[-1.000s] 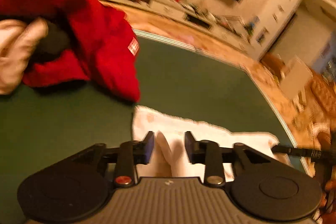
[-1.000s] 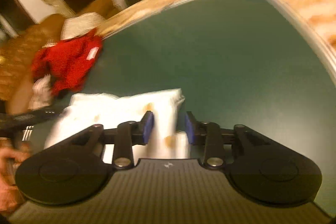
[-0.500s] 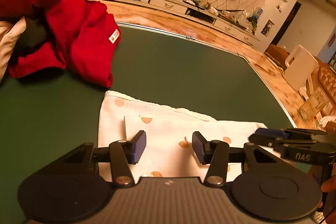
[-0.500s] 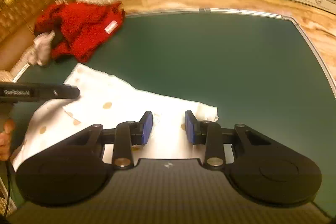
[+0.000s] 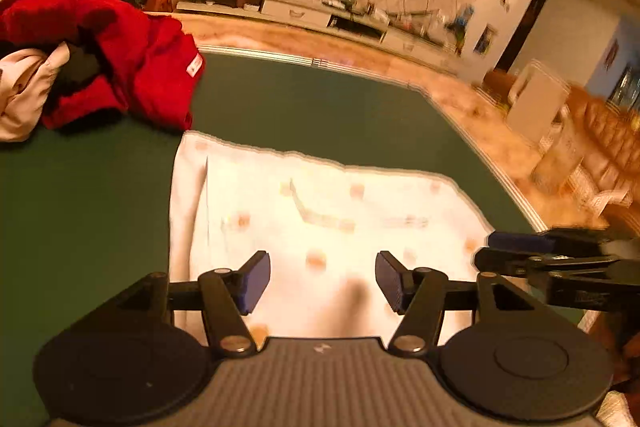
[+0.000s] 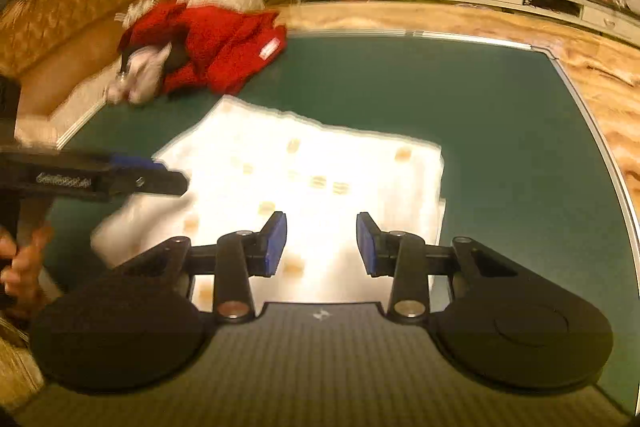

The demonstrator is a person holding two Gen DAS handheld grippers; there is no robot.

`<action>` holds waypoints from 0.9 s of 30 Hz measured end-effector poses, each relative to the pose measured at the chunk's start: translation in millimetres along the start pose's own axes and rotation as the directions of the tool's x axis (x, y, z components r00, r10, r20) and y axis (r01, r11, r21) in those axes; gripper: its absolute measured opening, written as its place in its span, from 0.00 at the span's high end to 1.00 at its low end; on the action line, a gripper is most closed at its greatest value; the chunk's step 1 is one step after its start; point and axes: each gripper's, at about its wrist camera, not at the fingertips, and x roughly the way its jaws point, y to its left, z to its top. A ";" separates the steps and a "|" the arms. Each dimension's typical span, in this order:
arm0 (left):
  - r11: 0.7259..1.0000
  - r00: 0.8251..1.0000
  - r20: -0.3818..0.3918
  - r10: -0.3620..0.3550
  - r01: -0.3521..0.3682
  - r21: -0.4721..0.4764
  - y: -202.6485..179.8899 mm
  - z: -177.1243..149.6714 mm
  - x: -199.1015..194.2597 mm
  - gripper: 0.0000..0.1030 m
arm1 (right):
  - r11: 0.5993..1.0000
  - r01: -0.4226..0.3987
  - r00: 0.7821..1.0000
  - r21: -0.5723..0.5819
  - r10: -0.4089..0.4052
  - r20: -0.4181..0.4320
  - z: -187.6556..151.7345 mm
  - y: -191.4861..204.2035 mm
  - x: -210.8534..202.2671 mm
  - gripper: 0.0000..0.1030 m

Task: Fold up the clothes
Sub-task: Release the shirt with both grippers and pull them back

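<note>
A white cloth with orange dots (image 5: 320,211) (image 6: 320,167) lies spread flat on the green table (image 5: 320,107). My left gripper (image 5: 322,281) hovers over the cloth's near part, its jaws opening, with nothing pinched between the blue pads. My right gripper (image 6: 321,243) hangs over the cloth's near right part. Its jaws are opening too, and the cloth is only below them. Each gripper shows in the other's view: the right gripper (image 5: 520,251) at the cloth's right edge, the left gripper (image 6: 160,175) at its left edge.
A crumpled red garment (image 5: 132,67) (image 6: 224,47) with a pale one (image 5: 20,95) tucked against it lies at the table's far left. A brown sofa (image 6: 80,15) stands beyond the left edge. The person's hand (image 6: 20,263) grips the left handle. A white chair (image 5: 536,103) stands to the right.
A second ago both grippers had a fold of the white cloth between their jaws. The cloth now lies flat and wider, both grippers have drawn back toward the near edge, and their jaws stand wider.
</note>
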 end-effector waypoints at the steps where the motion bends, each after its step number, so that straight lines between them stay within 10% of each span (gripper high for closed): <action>1: 1.000 1.000 -0.006 0.008 -0.008 0.021 -1.6 -5.0 2.5 0.38 | 1.000 0.018 1.000 -0.018 -0.018 -0.021 -7.5 3.5 1.2 0.57; 12: 0.999 0.999 0.025 -0.043 0.043 0.001 -8.1 -10.7 -30.1 0.25 | 0.986 0.081 0.996 -0.144 -0.084 -0.017 -21.9 24.6 -10.2 0.54; 23: 0.996 0.995 -0.076 0.061 -0.056 0.065 -19.9 -33.7 -21.6 0.24 | 0.985 0.077 0.989 -0.152 -0.094 -0.110 -29.5 38.8 -3.1 0.52; 27: 0.997 0.994 -0.106 0.040 -0.047 -0.063 -12.8 -6.3 -27.8 0.01 | 0.990 0.113 0.991 -0.082 -0.119 -0.063 0.4 38.7 -17.8 0.41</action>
